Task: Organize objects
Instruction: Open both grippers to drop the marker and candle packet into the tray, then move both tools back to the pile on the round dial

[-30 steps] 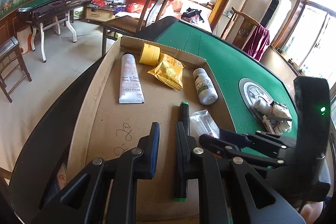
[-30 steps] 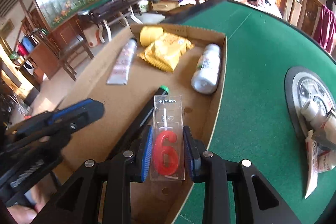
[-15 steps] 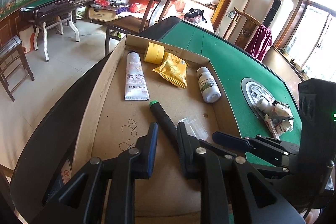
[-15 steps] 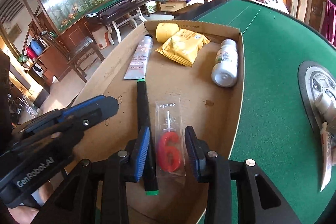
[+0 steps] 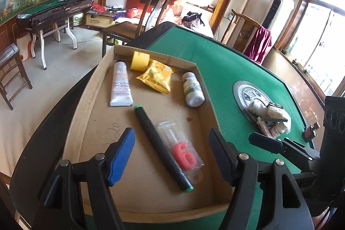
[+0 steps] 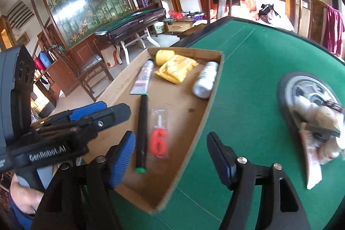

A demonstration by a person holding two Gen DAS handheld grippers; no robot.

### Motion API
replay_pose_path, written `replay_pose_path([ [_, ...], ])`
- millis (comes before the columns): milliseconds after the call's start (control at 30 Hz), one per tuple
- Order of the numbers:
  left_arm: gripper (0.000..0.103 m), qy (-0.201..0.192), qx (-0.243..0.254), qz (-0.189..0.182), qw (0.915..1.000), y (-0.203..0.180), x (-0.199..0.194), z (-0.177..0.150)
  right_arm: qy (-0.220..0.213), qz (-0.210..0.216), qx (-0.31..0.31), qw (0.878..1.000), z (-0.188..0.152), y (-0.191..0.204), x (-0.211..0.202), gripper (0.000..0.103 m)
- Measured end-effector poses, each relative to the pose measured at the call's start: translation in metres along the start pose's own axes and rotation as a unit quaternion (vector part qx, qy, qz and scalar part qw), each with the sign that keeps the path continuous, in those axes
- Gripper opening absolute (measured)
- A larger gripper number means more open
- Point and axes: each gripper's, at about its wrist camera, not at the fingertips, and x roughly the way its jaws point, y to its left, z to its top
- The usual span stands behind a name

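A: Where do the marker and the candle lie against the two tools?

B: Both rest flat on the floor of the cardboard tray [image 5: 94,87], which sits at the near left edge of the green bench [image 5: 220,70]. The black marker [image 5: 160,147] with green ends runs lengthwise down the tray's middle, and the packaged red "6" candle [image 5: 183,152] lies just beside it, on the side nearer the bench's centre.

A: And the left hand-held gripper?

B: The left hand-held gripper [image 5: 171,154] hovers above them with its jaws spread; they have just been opening. Marker and candle show in the gap below, untouched by either pad.

A: The right one?

B: The right hand-held gripper [image 6: 171,156] is spread too, its jaws having just been opening, and nothing is pinched. It hangs over the tray's near right wall, with the candle [image 6: 159,141] and marker [image 6: 142,133] just ahead of its left pad.

A: What else is in the tray?

B: Toward the far end: a white tube [image 5: 120,85] by the left wall, a yellow roll [image 5: 140,60] in the far part, a yellow packet [image 5: 157,77] beside it, and a white bottle [image 5: 193,89] along the right wall
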Motion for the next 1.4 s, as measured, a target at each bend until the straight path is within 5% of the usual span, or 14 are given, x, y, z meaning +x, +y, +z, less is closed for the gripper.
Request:
replay_pose_path([
  [400, 0.073, 0.02, 0.07, -0.046, 0.9962, -0.087, 0.007, -0.009, -0.056, -0.108, 0.059, 0.991, -0.035, -0.121, -0.086, 0.078],
  [700, 0.073, 0.059, 0.12, -0.072, 0.9885, -0.142, 0.036, -0.035, -0.023, -0.181, 0.064, 0.981, -0.04, -0.171, -0.061, 0.078],
  [867, 0.073, 0.075, 0.119, -0.078, 0.987, -0.147, 0.049, -0.039, -0.022, -0.18, 0.064, 0.981, -0.024, -0.187, -0.042, 0.078],
  [933, 0.073, 0.085, 0.113, -0.082, 0.9866, -0.147, 0.055, -0.04, -0.021, -0.183, 0.067, 0.981, -0.022, -0.193, -0.038, 0.064],
  [967, 0.073, 0.09, 0.11, -0.085, 0.9862, -0.147, 0.058, -0.039, -0.016, -0.18, 0.069, 0.981, -0.021, -0.197, -0.034, 0.044],
  [1000, 0.073, 0.094, 0.107, -0.086, 0.986, -0.147, 0.061, -0.039, -0.013, -0.181, 0.07, 0.981, -0.021, -0.198, -0.031, 0.037],
  [1333, 0.073, 0.151, 0.043, -0.107, 0.9817, -0.169, 0.106, -0.026, -0.057, -0.151, 0.114, 0.98, -0.015, -0.217, -0.076, 0.037],
  [1400, 0.073, 0.16, 0.032, -0.087, 0.9827, -0.181, 0.121, -0.02, -0.059, -0.139, 0.125, 0.98, -0.014, -0.221, -0.077, 0.037],
])
